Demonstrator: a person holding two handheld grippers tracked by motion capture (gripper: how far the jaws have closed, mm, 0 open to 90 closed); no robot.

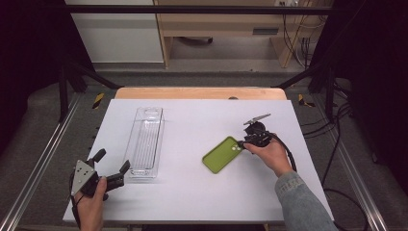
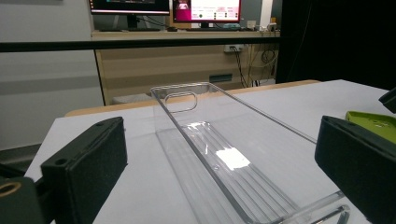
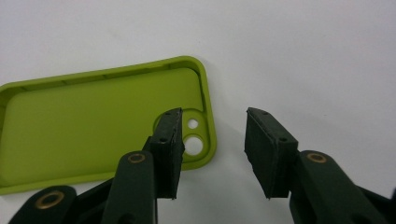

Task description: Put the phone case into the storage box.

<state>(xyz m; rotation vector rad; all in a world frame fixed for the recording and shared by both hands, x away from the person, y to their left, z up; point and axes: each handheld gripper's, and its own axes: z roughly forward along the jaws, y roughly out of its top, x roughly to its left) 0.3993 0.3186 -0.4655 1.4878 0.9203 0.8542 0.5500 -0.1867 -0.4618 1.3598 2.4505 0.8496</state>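
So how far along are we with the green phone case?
Nothing is done yet: the green phone case lies flat on the table. In hand: the right tool straddles its camera-hole end, not gripping. Left: grasp and move it, perhaps into the clear bin beside the open left tool.

The green phone case [image 3: 93, 121] runs off the left edge of the right gripper view, one pad covering part of its camera corner. In the left gripper view, the clear tray [image 2: 224, 158] loses its near end below the frame.
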